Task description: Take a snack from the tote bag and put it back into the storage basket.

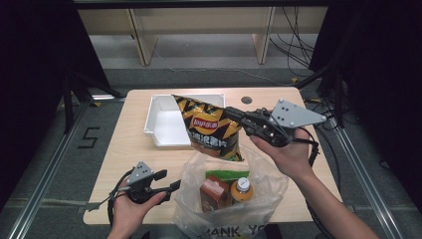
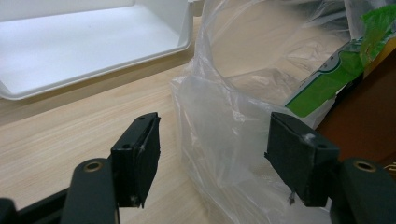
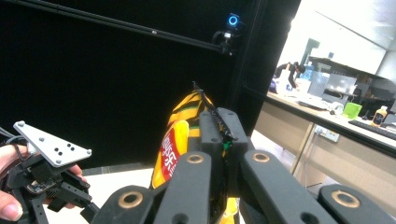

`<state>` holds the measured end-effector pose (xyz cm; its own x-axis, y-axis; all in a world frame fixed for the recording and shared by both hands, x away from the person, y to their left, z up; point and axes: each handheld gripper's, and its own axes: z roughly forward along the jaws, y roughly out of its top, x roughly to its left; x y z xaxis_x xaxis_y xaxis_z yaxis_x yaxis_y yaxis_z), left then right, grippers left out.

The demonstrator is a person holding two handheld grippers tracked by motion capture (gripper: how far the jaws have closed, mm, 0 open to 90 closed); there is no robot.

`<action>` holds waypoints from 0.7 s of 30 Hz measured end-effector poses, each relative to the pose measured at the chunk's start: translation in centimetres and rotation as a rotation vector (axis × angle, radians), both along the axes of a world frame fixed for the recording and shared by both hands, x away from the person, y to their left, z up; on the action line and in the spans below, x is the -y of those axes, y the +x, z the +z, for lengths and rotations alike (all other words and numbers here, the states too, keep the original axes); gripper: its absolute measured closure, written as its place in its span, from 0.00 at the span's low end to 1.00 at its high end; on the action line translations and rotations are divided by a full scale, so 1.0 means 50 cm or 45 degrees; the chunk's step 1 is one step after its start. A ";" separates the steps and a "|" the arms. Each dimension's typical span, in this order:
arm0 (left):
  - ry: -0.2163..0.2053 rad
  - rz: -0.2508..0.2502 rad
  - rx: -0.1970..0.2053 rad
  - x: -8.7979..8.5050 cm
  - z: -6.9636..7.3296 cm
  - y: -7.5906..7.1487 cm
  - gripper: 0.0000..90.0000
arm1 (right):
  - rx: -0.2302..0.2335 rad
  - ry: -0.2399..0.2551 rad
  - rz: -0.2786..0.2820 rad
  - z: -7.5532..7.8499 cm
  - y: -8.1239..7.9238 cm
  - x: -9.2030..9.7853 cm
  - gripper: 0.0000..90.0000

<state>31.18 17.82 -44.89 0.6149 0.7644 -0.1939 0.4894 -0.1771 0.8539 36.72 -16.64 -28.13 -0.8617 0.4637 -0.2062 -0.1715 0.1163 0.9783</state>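
Your right gripper (image 1: 234, 115) has its fingers clamped tight on the edge of the chip bag (image 1: 211, 127), a yellow and black bag with a red logo. You hold it in the air over the middle of the bench (image 1: 119, 144), tilted, with its upper end over the near corner of the white tray (image 1: 161, 122) and its lower end hanging just above the open mouth of the clear plastic bag (image 1: 259, 172). In the right gripper view the two fingers (image 3: 210, 135) stand pressed together with the chip bag's seam pinched between them, and the bag (image 3: 175, 149) hangs below them.

Your left gripper (image 1: 166, 180) sits low at the near left of the bench, just beside the plastic bag. Its fingers stand wide apart and grip nothing. In the left gripper view the crumpled wall of the plastic bag (image 2: 219, 135) lies between and beyond the two fingers (image 2: 137, 154); whether either pad touches the film you cannot tell from here.

Inside the plastic bag stand a brown carton (image 1: 213, 191) and, touching it on its right, a bottle of orange drink with a white cap (image 1: 241, 189). A green packet (image 1: 226, 175) lies behind them. The white tray rests on the far side of the bench, well apart from your left gripper.
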 end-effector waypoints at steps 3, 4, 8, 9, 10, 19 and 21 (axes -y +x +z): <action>-0.013 0.008 -0.010 0.002 -0.002 0.000 0.38 | 0.005 0.005 -0.003 0.002 0.004 -0.003 1.00; -0.012 0.007 -0.011 0.002 -0.002 -0.001 0.38 | -0.023 0.010 0.002 0.001 0.005 -0.005 1.00; -0.009 0.006 -0.010 0.002 -0.002 -0.001 0.38 | 0.003 0.010 -0.003 0.003 0.010 -0.007 1.00; -0.009 0.006 -0.012 0.002 -0.002 -0.001 0.38 | -0.023 0.007 -0.003 0.005 0.008 -0.009 1.00; -0.009 0.006 -0.012 0.002 -0.002 -0.001 0.38 | -0.023 0.007 -0.003 0.005 0.008 -0.009 1.00; -0.011 0.014 -0.019 0.002 -0.004 -0.001 0.38 | 0.001 0.022 -0.002 0.018 0.015 -0.018 1.00; -0.016 0.017 -0.022 0.002 -0.004 -0.001 0.38 | 0.003 0.019 0.007 0.020 0.017 -0.021 1.00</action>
